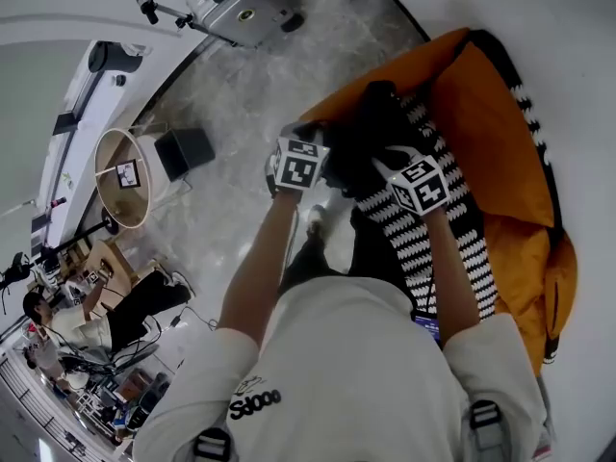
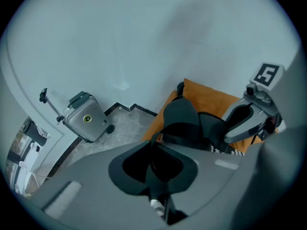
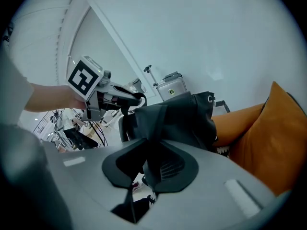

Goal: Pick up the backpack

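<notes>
The left claw (image 2: 154, 166) is pressed onto a thin strap of the black backpack (image 1: 371, 138) and the right claw (image 3: 149, 164) pinches a thicker fold, probably to share the load evenly. The bag sits mid-frame in the head view beside the orange cushion (image 1: 481, 123). Its contents are hidden, and the silver suitcase (image 1: 241, 8) at the top is shut.

Silver suitcase (image 1: 241, 8) on marble floor (image 1: 231, 114), orange cushion (image 1: 491, 133) nearby
</notes>
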The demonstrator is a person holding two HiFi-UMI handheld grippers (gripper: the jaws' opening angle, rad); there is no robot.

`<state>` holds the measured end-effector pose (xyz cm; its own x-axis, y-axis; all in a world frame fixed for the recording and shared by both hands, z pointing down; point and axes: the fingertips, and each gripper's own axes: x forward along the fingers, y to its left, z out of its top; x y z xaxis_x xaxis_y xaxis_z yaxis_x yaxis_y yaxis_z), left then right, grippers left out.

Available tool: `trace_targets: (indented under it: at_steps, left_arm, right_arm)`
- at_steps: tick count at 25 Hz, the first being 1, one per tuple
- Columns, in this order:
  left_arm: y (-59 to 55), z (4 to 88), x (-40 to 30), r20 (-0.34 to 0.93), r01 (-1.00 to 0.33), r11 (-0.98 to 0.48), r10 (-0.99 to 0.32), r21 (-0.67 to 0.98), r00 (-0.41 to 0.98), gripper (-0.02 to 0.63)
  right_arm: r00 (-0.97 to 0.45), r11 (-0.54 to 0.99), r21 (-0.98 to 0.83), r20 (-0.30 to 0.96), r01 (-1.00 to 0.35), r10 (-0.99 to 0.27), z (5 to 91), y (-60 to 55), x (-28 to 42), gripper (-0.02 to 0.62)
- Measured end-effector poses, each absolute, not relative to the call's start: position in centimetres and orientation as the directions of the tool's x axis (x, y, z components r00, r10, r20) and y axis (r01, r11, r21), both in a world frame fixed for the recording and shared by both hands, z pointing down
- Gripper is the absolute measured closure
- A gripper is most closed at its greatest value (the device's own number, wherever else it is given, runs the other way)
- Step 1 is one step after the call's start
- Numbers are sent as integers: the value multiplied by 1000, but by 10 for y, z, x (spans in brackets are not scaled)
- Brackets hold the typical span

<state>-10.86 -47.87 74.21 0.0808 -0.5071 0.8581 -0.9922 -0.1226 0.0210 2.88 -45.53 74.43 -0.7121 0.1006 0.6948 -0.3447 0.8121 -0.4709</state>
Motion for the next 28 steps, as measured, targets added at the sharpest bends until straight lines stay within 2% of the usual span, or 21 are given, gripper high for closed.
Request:
trace_targets:
  at_steps: [7,14,22,28]
  left_arm:
    - [-466,717,-104,782,-988,-135,-606,80,146,592]
    - [-423,700,-78,758,-966,-241,-612,91,224,594]
    - [-410,668,-47,730,-924,-380,-642,-38,234,594]
    - [-405,625,-20,624,-890,-451,-714,-64,317,594]
  right_arm:
    - [-723,811,-443,690,-383,35,723,-429,25,548]
    - [-692,785,-376,716,-492,-91,693,-380,38,549]
    - [-669,723,-293,677,-626,-306,640,-375,49,543]
    - [-683,670,-312,610,-673,-402,608,-362,66,543]
